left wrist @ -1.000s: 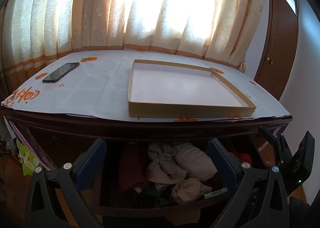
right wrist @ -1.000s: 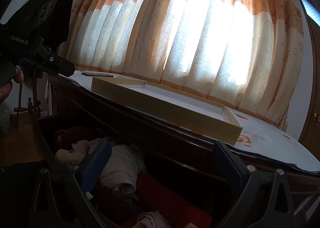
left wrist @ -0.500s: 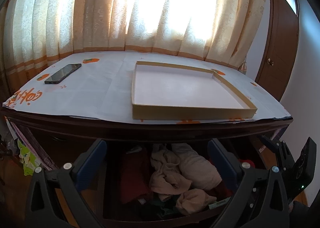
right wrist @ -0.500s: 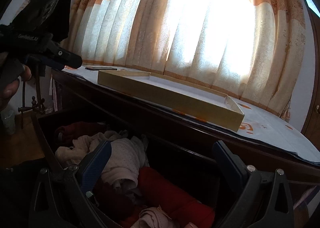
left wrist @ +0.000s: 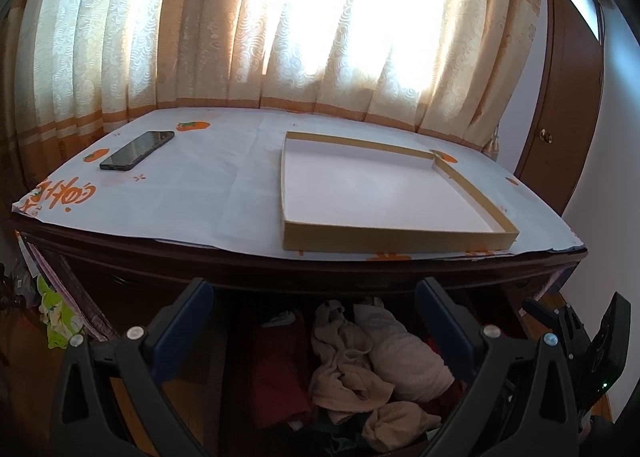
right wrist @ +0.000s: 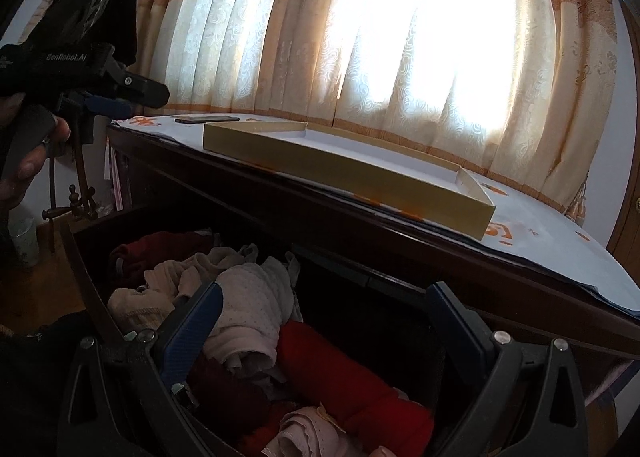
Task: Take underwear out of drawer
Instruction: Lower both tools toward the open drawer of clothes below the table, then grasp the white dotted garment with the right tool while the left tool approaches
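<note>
**Below the table edge: both grippers over the open drawer**

Nearest the cameras, the left gripper (left wrist: pixel 314 311) and the right gripper (right wrist: pixel 324 313) hover with jaws wide apart, holding nothing. Under them the dark wooden drawer (right wrist: pixel 86 257) stands pulled out, filled with the crumpled underwear (left wrist: pixel 360 353) in beige, white and red cloth; nothing has been lifted out. Above it lies the dark table (left wrist: pixel 240 261) under a white paper cover with orange prints. On that cover rest a shallow tan cardboard tray (left wrist: pixel 396 239) and, well apart to the left, a black phone (left wrist: pixel 137 150). Behind hang cream-and-orange curtains (left wrist: pixel 200 37), brightly backlit.
</note>
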`<state>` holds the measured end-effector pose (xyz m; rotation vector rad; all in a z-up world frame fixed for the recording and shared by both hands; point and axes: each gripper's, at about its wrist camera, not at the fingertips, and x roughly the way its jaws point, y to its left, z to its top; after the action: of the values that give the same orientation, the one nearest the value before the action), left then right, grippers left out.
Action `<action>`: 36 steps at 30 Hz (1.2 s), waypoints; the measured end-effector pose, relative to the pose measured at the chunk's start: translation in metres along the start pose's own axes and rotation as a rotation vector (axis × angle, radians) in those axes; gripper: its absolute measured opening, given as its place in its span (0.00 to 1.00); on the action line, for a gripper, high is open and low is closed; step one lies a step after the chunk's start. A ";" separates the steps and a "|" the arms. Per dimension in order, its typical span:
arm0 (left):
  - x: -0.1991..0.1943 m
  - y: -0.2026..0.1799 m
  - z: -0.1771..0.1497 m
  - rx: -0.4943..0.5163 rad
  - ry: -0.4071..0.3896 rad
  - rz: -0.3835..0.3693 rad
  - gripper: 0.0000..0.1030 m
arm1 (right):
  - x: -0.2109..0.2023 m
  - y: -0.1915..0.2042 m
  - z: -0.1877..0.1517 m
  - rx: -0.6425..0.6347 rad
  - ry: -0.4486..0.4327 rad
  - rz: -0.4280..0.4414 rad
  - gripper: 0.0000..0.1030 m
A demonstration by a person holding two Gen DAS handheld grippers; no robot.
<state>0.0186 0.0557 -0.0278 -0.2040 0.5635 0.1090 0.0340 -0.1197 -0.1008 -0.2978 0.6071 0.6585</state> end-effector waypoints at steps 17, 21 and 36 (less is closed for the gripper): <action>0.000 0.001 -0.001 0.002 0.003 0.001 1.00 | 0.005 0.005 -0.001 -0.031 0.109 0.021 0.99; -0.001 0.000 -0.002 0.009 0.007 -0.001 1.00 | 0.009 0.007 -0.001 -0.041 0.130 0.025 0.99; 0.011 0.002 -0.006 0.044 0.052 0.018 1.00 | 0.032 0.000 0.008 -0.024 0.298 0.097 0.99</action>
<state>0.0243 0.0569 -0.0390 -0.1593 0.6188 0.1095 0.0580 -0.1005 -0.1138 -0.3947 0.9035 0.7211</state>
